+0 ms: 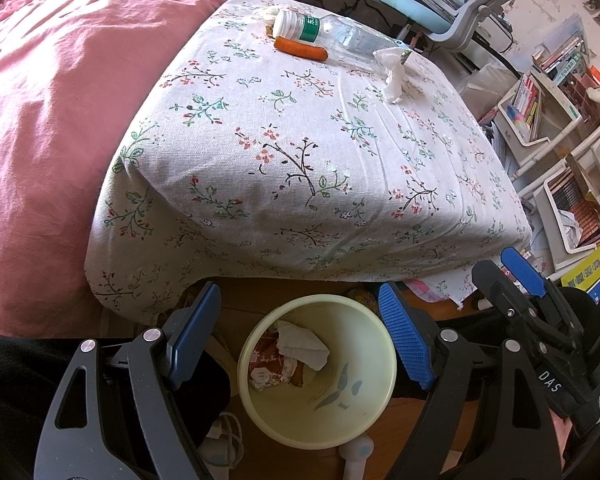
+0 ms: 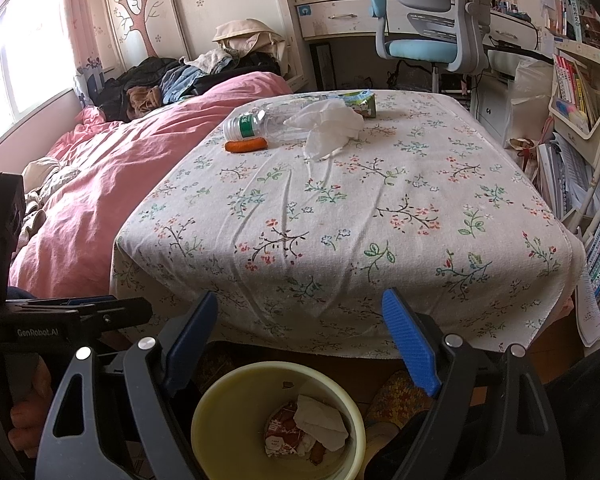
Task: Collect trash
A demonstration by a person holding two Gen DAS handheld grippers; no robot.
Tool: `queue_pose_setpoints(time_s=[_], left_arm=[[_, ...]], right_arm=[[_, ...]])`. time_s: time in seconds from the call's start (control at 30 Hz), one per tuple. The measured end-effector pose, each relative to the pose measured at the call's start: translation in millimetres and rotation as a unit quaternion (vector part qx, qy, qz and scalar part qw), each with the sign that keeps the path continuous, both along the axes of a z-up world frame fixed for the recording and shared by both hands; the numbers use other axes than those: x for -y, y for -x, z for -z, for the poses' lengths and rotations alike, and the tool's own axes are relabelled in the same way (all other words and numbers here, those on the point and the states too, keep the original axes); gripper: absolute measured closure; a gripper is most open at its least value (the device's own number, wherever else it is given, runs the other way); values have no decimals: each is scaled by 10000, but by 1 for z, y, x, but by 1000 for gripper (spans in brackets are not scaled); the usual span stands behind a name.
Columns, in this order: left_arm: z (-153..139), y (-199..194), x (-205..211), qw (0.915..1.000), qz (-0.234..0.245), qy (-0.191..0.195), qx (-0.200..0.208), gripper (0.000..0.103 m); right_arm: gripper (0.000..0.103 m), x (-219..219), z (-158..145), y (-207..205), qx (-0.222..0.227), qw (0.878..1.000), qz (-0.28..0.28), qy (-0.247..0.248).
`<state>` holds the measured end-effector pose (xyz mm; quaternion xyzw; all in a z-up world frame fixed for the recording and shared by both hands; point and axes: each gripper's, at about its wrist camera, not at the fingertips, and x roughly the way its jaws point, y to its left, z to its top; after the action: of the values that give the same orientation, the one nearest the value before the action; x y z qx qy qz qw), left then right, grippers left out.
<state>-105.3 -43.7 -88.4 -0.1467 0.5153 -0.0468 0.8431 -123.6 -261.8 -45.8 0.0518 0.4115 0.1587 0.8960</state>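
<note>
Table: the floral cloth (image 2: 340, 216) covers a low table beside the bed with its pink quilt (image 2: 112, 168); all the loose trash lies at the far end, well away from both grippers.
Bin: the pale yellow bin (image 1: 374, 364) stands on the floor at the near edge of the table, under both grippers, with a red wrapper and a crumpled tissue already inside.
Bottle: the clear plastic bottle (image 2: 260, 122) lies on its side with its cap end toward the bed. Likely risk: round and light, it could roll toward the quilt or slip from the pads if pinched off-centre.
Tissue: the white tissue (image 2: 328, 128) is crumpled and rests against the bottle. Likely risk: a grab here could drag or nudge the bottle.
Carton: a small green carton (image 2: 362, 102) sits behind the tissue, farthest off; reaching it means passing over the rest.
Carrot: the orange carrot (image 2: 246, 145) lies just in front of the bottle, touching or nearly so; I cannot tell which.
Cloth risk: low pads could catch the loose fabric and pull everything.
Left gripper (image 1: 300, 334): angled steeply down over the bin, jaws spread wide, nothing between them.
Right gripper (image 2: 300, 344): tilted down less steeply, facing the table, jaws also wide apart and empty.
</note>
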Motion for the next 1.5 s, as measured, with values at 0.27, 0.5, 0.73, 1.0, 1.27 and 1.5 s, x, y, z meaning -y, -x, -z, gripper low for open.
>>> queue_pose_setpoints(time_s=[0.27,0.5,0.73,1.0,1.27,1.5], left_arm=[[0,1,-1,10000,-10,12,-4,25],[0,0,-1,10000,-19,17,0,25],[0,0,-2,10000,-37,31,6,25],[0,0,-2,10000,-42,35,9,25],[-1,1,-3,10000,-44,35,12,25],[-2,-1,-6,9999,-53,153,12,25]], right_arm=[[22,0,-1,0,-4,10000,-3,13],[22,-1,-1,0,-6,10000,-1,21],[22,-1,-2,0,9,10000,2,24],[22,-1,-2,0,6,10000,3,24],[22,-1,-2,0,11,10000,3,24],[22,-1,-5,0,27,10000,20,-3]])
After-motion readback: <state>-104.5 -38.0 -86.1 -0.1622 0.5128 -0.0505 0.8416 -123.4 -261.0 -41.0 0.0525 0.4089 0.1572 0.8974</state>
